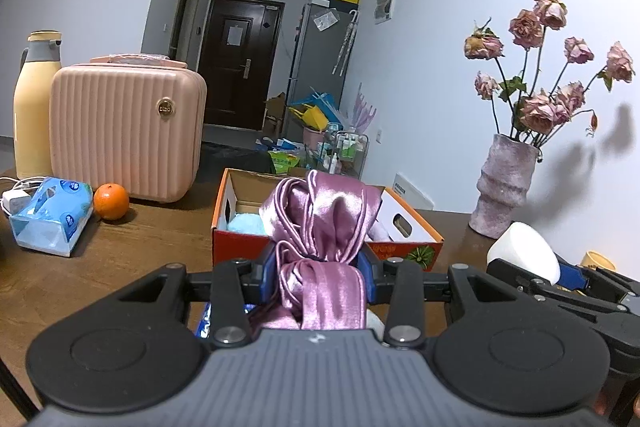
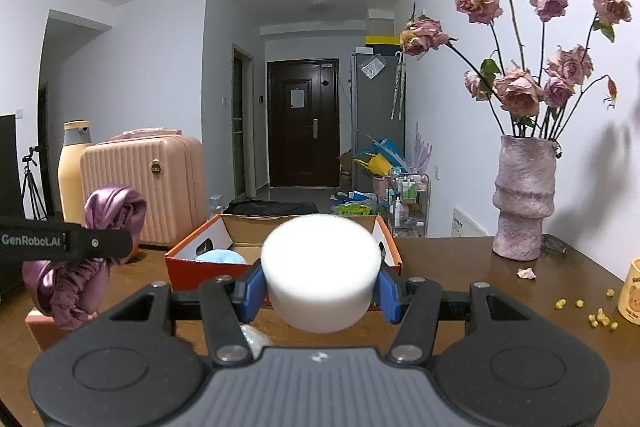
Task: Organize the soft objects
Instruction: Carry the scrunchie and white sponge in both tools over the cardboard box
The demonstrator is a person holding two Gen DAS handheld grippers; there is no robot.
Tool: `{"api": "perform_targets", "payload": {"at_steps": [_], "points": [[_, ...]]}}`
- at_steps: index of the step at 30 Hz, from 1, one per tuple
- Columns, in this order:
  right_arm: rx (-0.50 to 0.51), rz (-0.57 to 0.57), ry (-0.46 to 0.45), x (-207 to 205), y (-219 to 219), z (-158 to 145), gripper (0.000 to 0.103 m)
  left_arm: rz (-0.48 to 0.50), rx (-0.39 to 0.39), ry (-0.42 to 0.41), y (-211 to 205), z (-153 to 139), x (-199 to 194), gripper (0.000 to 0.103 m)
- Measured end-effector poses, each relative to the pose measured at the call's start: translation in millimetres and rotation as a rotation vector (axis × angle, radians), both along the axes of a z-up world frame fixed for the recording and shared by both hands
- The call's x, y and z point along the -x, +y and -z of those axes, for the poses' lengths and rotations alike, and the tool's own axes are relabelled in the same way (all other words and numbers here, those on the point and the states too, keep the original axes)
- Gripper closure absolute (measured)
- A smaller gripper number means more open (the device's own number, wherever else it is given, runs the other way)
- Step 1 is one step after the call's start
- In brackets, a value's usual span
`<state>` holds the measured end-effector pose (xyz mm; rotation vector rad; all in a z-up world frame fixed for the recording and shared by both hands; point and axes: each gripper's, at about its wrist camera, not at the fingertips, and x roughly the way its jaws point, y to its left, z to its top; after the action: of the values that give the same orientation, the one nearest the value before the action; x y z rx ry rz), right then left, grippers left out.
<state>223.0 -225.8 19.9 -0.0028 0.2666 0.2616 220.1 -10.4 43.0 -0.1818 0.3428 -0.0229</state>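
Note:
My left gripper (image 1: 320,263) is shut on a bunched purple satin cloth (image 1: 324,223), held above the wooden table in front of the open orange cardboard box (image 1: 248,241). The same cloth (image 2: 108,223) shows at the left of the right wrist view, pinched by the left gripper (image 2: 100,243). My right gripper (image 2: 320,285) is shut on a white round foam sponge (image 2: 320,267), just before the box (image 2: 192,263). That sponge (image 1: 524,251) appears at the right of the left wrist view. A light blue fluffy item (image 1: 246,225) lies inside the box.
A pink ribbed case (image 1: 128,131), a yellow flask (image 1: 34,107), a blue tissue pack (image 1: 52,217) and an orange (image 1: 111,201) stand at the left. At the right are a vase of dried roses (image 2: 524,199), a cup (image 2: 632,293) and scattered crumbs (image 2: 600,317).

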Motion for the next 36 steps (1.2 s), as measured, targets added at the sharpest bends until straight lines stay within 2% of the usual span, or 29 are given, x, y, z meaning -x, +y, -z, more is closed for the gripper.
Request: {"api": "perform_targets", "payload": {"at_steps": [12, 26, 31, 36], "points": [[-0.001, -0.028, 0.02, -50, 12, -7, 0.048, -0.038, 0.027, 0.013, 4, -1, -41, 0.063], [-0.004, -0.009, 0.039, -109, 17, -28, 0.048, -0.079, 0.061, -0.021, 7, -12, -89, 0.063], [0.006, 0.009, 0.065, -134, 16, -32, 0.048, -0.083, 0.056, -0.014, 4, -11, -108, 0.063], [0.059, 0.014, 0.086, -155, 20, -33, 0.048, -0.089, 0.058, 0.007, 3, -7, -129, 0.063]]}}
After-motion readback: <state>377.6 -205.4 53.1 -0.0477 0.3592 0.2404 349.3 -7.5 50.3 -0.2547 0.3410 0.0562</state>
